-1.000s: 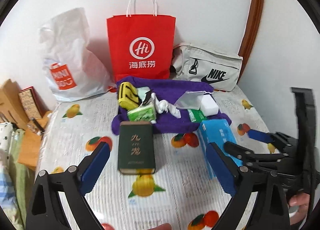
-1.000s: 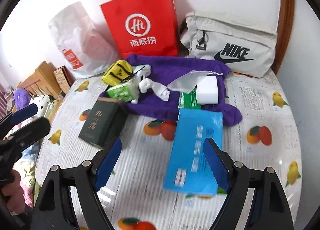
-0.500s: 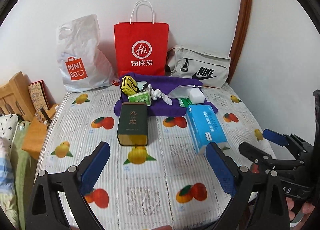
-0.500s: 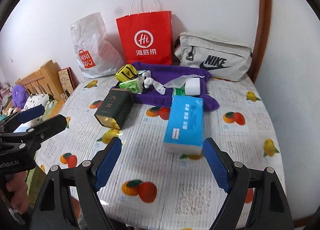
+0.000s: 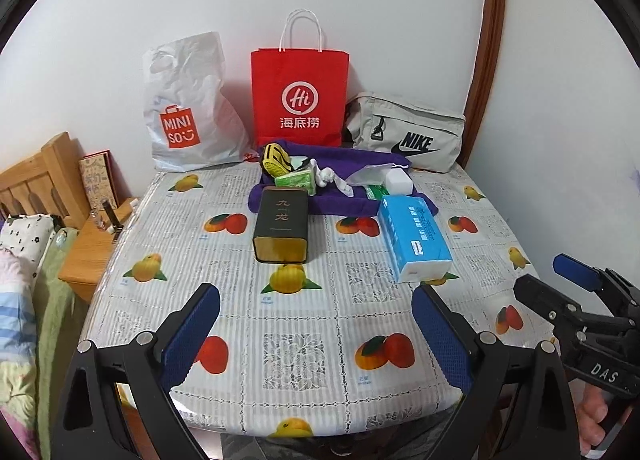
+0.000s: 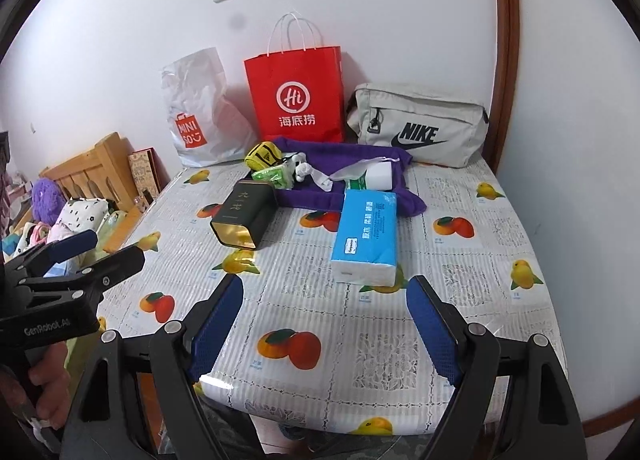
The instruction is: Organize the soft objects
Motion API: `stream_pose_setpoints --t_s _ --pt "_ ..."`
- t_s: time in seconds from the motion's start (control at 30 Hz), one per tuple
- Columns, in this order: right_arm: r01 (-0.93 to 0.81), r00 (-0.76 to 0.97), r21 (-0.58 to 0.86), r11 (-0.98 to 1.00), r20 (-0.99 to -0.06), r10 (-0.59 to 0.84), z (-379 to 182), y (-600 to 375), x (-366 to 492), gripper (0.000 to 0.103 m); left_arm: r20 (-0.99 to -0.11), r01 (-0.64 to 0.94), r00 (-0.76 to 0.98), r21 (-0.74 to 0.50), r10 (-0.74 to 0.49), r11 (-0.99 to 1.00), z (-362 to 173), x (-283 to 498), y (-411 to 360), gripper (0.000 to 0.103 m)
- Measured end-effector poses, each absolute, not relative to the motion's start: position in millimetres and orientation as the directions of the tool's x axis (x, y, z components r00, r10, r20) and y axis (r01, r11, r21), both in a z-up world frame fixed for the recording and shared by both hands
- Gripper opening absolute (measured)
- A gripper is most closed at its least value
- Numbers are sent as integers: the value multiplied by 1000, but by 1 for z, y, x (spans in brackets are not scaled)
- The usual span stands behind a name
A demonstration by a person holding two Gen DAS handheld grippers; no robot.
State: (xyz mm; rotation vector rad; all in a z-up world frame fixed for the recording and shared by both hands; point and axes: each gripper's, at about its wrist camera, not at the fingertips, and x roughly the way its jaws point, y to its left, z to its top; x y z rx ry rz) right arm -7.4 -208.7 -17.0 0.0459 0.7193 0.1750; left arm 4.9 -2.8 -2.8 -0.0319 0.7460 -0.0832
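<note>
Both hand-held grippers (image 5: 316, 334) (image 6: 324, 324) agape, seemingly short of tissue pack (image 6: 366, 238).

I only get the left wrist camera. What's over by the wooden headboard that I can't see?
Observer: A fuzzy purple thing lies near the headboard, seen from the right wrist.
Operator: Cool! What's written on the left gripper's side?
Observer: The left gripper reads GenRobot.AI.
Operator: Who's holding it?
Observer: A hand grips its handle from below.
</note>
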Motion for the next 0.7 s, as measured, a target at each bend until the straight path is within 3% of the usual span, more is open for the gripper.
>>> stream_pose_setpoints --t_s 0.7 --pt "-158 741 85 984 -648 175 -18 -203 -19 83 -678 57 731 -51 -76 997 -3 -6 -3 97"
